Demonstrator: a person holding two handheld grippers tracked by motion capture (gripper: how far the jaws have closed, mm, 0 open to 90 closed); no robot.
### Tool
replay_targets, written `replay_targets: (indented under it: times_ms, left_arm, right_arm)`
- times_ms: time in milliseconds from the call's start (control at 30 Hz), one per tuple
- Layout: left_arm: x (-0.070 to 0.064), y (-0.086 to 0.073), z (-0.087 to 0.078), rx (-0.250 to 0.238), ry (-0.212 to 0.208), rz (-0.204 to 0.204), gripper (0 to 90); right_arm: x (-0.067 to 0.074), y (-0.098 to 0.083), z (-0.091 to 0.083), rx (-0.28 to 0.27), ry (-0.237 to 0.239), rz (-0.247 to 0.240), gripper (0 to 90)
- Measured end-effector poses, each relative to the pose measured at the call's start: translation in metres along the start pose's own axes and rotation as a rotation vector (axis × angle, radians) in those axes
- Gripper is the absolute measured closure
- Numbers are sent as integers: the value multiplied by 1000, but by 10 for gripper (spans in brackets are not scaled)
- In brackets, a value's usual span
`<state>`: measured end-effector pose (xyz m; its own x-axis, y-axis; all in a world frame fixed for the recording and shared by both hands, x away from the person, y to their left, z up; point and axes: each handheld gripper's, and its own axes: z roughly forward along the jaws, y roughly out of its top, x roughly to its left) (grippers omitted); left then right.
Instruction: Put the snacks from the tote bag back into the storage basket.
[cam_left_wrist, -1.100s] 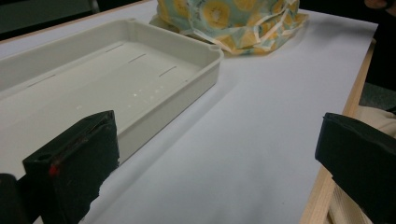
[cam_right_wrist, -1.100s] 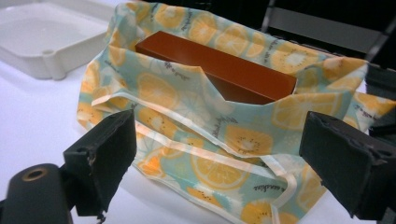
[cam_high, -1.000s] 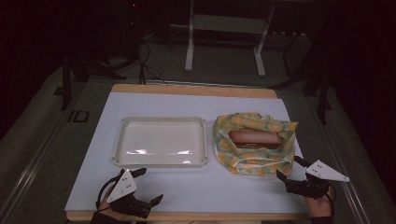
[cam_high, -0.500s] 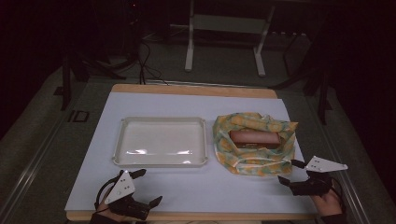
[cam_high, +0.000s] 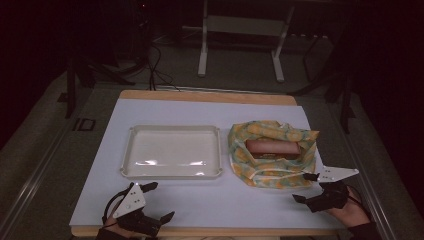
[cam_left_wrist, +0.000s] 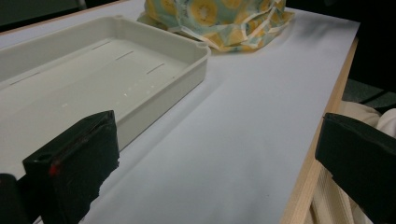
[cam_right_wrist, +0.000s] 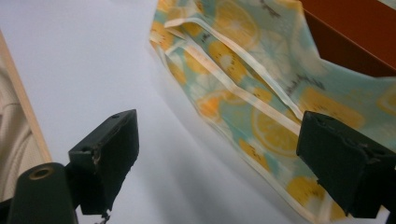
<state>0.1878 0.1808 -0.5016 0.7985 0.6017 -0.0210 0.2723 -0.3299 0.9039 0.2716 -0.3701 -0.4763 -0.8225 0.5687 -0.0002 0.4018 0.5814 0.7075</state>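
Right gripper (cam_high: 306, 187) spread wide, nothing between its jaws, backed off the lemon-print cloth (cam_high: 270, 150) since a second ago; left gripper (cam_high: 156, 201) likewise spread, idle near the table edge; brown block (cam_high: 272, 147) lying unwrapped in cloth beside empty tray (cam_high: 171, 172); probably ready for lifting out.

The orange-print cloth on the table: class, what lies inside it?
A reddish-brown box lies in the opened orange-print cloth, its top showing. The cloth's raised folds cover its lower sides and base, and its contents cannot be seen.
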Motion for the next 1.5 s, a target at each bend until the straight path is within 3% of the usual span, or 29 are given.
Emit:
replay_targets:
  times_ms: [133, 167, 367, 433, 733, 1167, 1500]
  left_arm:
    - [-1, 0, 1, 3, -12, 7, 0]
    - [-1, 0, 1, 6, -14, 9, 0]
    - [-1, -1, 3, 22, -32, 6, 0]
    - [-1, -1, 4, 26, -35, 9, 0]
    - [-2, -1, 5, 30, -42, 15, 0]
    - [-2, 0, 5, 22, -42, 18, 0]
    - [-2, 0, 5, 26, -39, 19, 0]
  right_arm:
    - [3, 6, 5, 27, 33, -26, 135]
    - [5, 9, 6, 35, 40, -52, 134]
    - [13, 17, 7, 39, 76, -104, 145]
    - [17, 22, 8, 23, 103, -131, 146]
    - [24, 44, 8, -2, 147, -187, 153]
    - [31, 71, 6, -54, 172, -263, 153]
    - [28, 102, -2, -102, 129, -328, 160]
